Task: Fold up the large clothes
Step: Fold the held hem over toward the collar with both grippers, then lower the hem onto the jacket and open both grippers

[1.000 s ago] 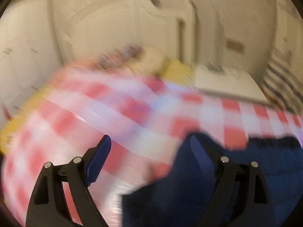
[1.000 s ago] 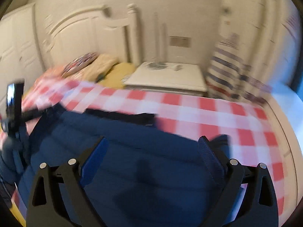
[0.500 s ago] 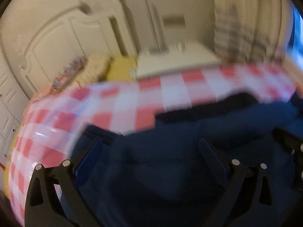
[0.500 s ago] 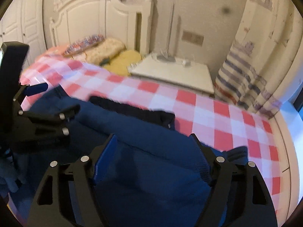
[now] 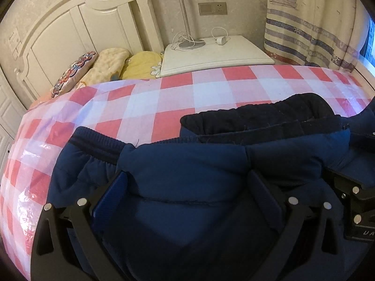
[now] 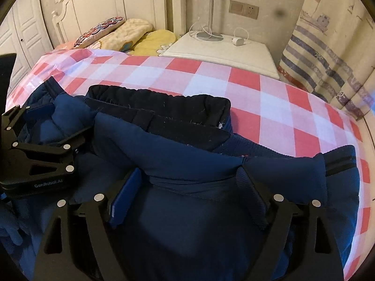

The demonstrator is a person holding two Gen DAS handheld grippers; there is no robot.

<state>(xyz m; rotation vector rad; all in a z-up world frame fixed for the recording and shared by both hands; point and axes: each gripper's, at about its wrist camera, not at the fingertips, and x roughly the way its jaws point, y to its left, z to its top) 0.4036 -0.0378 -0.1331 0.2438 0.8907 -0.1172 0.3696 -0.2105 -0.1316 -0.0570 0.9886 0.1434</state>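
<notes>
While the navy jacket (image 5: pixel 187 164) is lying spread across the red-and-white checked bedcover (image 5: pixel 145 103), both tools are hovering low over its near part. The left hand-held gripper (image 5: pixel 187 194) is standing wide, its blue-padded fingers (image 5: pixel 110 196) spread to either side of a raised fold of navy cloth — the fold is sitting between them, though whether the pads are touching it cannot be told. The right hand-held gripper (image 6: pixel 187 192) is likewise gaping wide around a similar ridge of the jacket, with its left pad (image 6: pixel 124 199) lying just beside the fabric. The jacket's black collar (image 6: pixel 159 107) is lying on the far side of both ridges, and a ribbed cuff (image 5: pixel 98 142) is resting at the left, on the bedcover. In the right wrist view the left tool is appearing at the left edge, close beside the right one. Farther off, pillows (image 6: pixel 112 32) are leaning against a white headboard (image 5: pixel 70 23), and a white nightstand (image 5: pixel 215 53) is carrying a lamp base (image 6: pixel 208 36) and a charger (image 5: pixel 221 40) — a striped curtain (image 6: pixel 328 53) is hanging at the far right.
</notes>
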